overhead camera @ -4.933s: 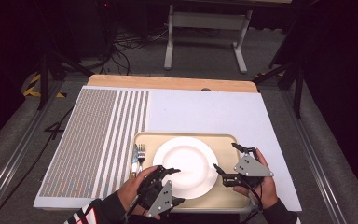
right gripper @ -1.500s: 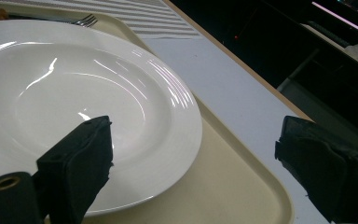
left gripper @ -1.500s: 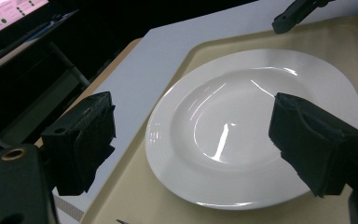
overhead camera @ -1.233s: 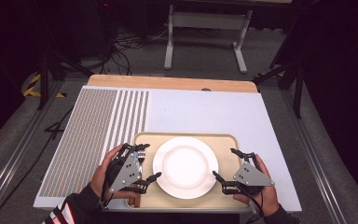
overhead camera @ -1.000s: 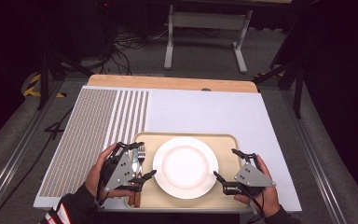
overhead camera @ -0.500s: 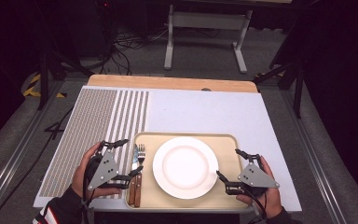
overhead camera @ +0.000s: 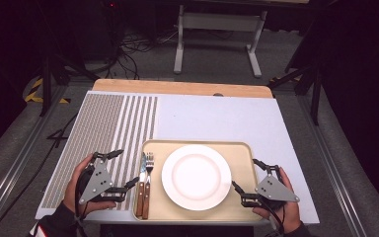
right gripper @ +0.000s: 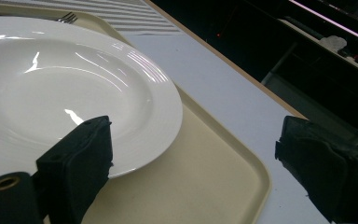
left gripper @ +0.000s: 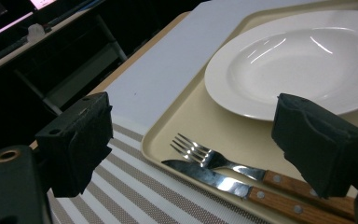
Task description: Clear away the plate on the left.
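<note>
No brand, label or writing can be read on anything here.

The one container is a beige tray (overhead camera: 242, 163) lying on the counter (overhead camera: 217, 118) near the person's edge. A white plate (overhead camera: 196, 177) sits in its middle, bare and glossy, with nothing on it. Along the tray's left side lie a fork (overhead camera: 149, 182) and a knife (overhead camera: 141, 183), side by side and parallel, both with riveted wooden handles pointing toward the person and their metal ends pointing away. The knife is the outer of the two, nearest the tray's left rim; the fork lies between knife and plate, apart from the plate. In the left gripper view the fork's tines curve upward and the knife's blade rests flat on the tray floor.

A striped grey-and-white placemat (overhead camera: 103, 138) covers the counter to the left of the tray, touching or just meeting its rim.

The left claw (overhead camera: 123, 170) hovers over the placemat just beside the tray's left edge, its jaws spread wide and holding nothing; in its own view the fork and knife lie beyond the gap, untouched. The right claw (overhead camera: 249, 182) sits at the tray's right edge, near the plate, jaws also spread wide and empty; in its own view the plate rim shows behind the left-hand jaw, and whether they touch cannot be told.
</note>
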`<action>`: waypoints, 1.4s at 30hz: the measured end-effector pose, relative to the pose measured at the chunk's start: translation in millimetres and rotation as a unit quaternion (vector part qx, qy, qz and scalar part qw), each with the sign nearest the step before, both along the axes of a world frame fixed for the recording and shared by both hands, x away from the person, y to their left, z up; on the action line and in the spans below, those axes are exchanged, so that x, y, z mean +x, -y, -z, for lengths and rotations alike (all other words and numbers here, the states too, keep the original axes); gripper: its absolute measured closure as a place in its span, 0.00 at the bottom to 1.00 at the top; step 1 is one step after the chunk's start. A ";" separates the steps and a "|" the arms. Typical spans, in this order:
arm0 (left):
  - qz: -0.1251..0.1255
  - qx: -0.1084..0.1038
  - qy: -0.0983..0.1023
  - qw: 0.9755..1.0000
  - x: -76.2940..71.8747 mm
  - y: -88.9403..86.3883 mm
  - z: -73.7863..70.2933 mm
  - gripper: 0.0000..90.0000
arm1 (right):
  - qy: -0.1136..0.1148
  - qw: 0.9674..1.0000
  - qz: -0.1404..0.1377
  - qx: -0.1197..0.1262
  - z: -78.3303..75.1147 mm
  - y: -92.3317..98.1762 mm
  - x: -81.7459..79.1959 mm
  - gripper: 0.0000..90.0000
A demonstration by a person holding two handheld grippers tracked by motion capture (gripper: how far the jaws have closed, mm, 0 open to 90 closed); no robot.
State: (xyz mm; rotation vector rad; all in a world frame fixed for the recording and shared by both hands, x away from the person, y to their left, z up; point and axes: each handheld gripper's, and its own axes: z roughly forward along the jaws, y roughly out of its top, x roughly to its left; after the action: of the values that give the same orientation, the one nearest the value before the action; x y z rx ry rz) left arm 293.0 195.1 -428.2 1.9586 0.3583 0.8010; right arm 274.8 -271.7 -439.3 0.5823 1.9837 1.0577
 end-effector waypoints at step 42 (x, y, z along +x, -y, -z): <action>-0.083 -0.036 -0.080 0.993 -4.4 -55.0 54.4 0.05 | -0.013 0.996 0.069 0.045 20.1 43.0 8.5 0.08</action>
State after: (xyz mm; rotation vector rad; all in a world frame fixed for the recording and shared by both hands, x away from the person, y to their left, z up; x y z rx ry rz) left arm 288.6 250.0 -482.6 1.9493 0.6441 0.7255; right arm 283.3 -314.7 -459.5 0.7740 1.8952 1.0637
